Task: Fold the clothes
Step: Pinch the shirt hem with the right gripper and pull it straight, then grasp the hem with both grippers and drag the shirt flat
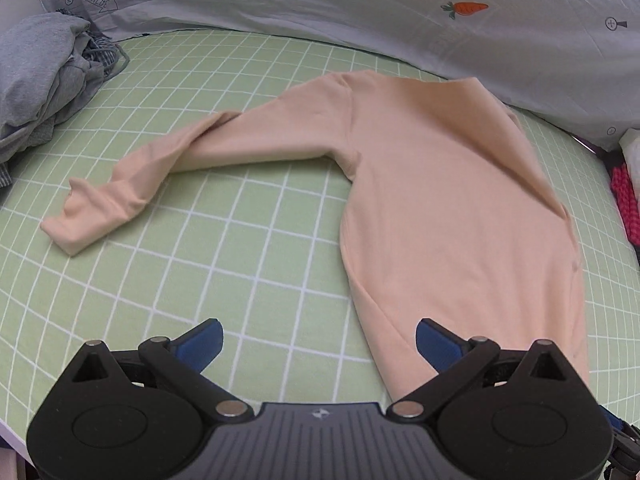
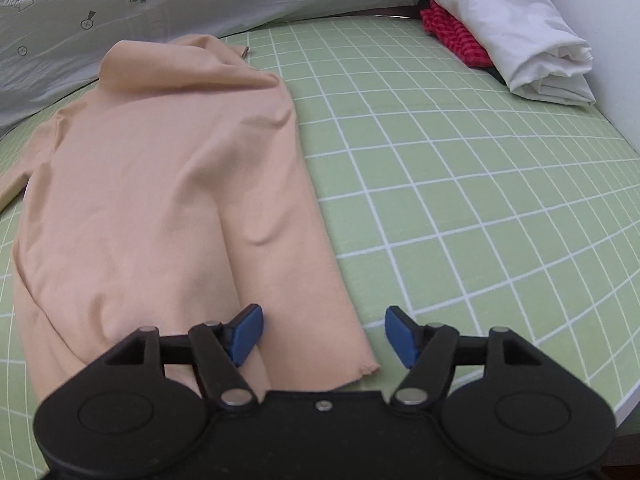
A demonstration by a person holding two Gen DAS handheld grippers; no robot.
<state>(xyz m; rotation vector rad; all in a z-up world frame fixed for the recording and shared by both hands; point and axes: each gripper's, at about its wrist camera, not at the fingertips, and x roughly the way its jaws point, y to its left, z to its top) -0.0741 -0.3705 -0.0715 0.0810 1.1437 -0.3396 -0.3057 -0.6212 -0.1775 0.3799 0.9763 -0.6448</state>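
Lying flat on green checked sheet, peach top; left gripper, right gripper spread wide, holding nothing

The peach top is soft, matt knit cloth, smooth with shallow wrinkles, lying on the bed sheet, a thin matt green woven cotton printed with white grid lines. Beyond the top, the grey quilt looks like crisp, finely creased cotton with small prints. The left gripper and right gripper are matt black plastic with shiny metal pivot pins, and their fingers carry blue rubbery pads.
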